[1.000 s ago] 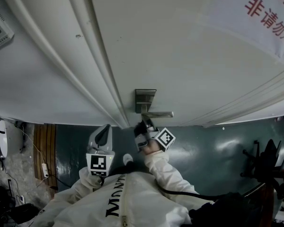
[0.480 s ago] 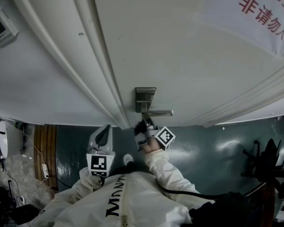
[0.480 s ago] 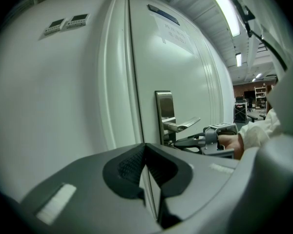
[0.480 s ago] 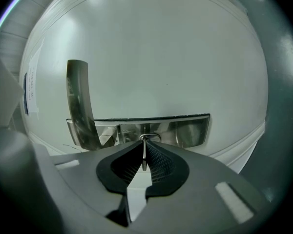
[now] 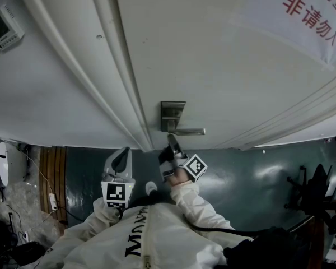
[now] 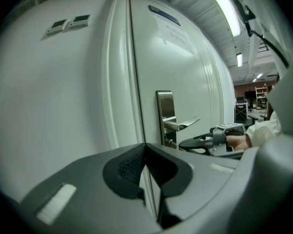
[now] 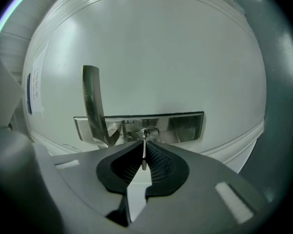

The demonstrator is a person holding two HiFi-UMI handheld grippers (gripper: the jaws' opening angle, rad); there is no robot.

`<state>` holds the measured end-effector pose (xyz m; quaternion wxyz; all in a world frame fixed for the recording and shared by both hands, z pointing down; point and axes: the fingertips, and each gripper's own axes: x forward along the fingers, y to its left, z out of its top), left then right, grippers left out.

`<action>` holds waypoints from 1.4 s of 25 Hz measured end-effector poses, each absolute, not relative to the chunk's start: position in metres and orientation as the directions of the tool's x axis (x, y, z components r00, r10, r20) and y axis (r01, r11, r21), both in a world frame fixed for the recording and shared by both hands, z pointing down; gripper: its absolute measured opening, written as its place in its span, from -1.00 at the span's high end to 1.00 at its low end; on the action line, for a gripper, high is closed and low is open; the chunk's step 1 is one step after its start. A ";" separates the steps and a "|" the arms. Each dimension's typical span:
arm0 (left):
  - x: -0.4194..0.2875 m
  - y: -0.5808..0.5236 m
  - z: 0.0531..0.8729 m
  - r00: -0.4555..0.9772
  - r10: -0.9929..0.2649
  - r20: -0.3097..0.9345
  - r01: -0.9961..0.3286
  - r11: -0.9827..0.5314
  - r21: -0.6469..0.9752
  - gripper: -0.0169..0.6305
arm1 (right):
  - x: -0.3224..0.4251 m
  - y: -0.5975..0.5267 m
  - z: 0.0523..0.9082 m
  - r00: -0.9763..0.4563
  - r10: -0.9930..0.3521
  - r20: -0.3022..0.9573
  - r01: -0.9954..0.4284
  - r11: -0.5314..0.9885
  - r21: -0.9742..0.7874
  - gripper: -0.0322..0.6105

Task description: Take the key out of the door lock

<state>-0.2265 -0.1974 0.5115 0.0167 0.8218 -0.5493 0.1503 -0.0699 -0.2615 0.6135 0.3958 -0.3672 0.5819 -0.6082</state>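
A thin metal key (image 7: 144, 154) stands edge-on between the pads of my right gripper (image 7: 144, 149), and its far end meets the keyhole (image 7: 146, 132) in the steel lock plate (image 7: 183, 126). The right jaws have just been opening slightly, with the key still pinched between them. In the head view my right gripper (image 5: 171, 140) points at the door just under the lever handle (image 5: 190, 131). Held back and to the left of the lock, my left gripper (image 5: 123, 157) has its jaws together and empty (image 6: 145, 146). It looks at the lock plate (image 6: 165, 106) and the right gripper (image 6: 198, 143) from the side.
The white door (image 5: 213, 49) carries a paper notice (image 5: 308, 15) at the upper right. The door frame (image 5: 109, 66) runs along its left edge, with wall panels (image 5: 3, 29) further left. A dark chair (image 5: 316, 198) stands on the floor at the right.
The head view has shifted a little, so the lock plate sits slightly higher. The right gripper stays at the lock and the left gripper has not moved.
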 end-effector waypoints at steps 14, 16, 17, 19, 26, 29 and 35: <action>-0.205 -0.198 0.511 0.404 -0.878 0.257 -0.884 -0.447 -0.136 0.95 | -0.065 -0.232 0.606 -0.458 -0.888 0.051 -0.203 0.049 -0.978 0.83; -0.203 -0.199 0.511 0.406 -0.877 0.257 -0.884 -0.448 -0.135 0.95 | -0.062 -0.229 0.603 -0.466 -0.882 0.072 -0.277 0.068 -0.958 0.83; -0.202 -0.200 0.511 0.407 -0.877 0.257 -0.883 -0.449 -0.134 0.95 | -0.060 -0.228 0.601 -0.468 -0.880 0.085 -0.317 0.077 -0.945 0.83; -0.198 -0.201 0.512 0.411 -0.875 0.256 -0.882 -0.453 -0.131 0.95 | -0.056 -0.226 0.598 -0.473 -0.873 0.113 -0.396 0.096 -0.913 0.83; -0.186 -0.203 0.514 0.419 -0.871 0.257 -0.880 -0.459 -0.121 0.95 | -0.052 -0.213 0.583 -0.491 -0.836 0.244 -0.687 0.200 -0.699 0.83; -0.179 -0.203 0.514 0.418 -0.871 0.257 -0.882 -0.457 -0.116 0.95 | -0.050 -0.209 0.572 -0.485 -0.830 0.276 -0.773 0.259 -0.580 0.83; -0.168 -0.205 0.516 0.401 -0.877 0.266 -0.889 -0.442 -0.117 0.95 | -0.043 -0.201 0.550 -0.454 -0.827 0.331 -0.886 0.378 -0.269 0.83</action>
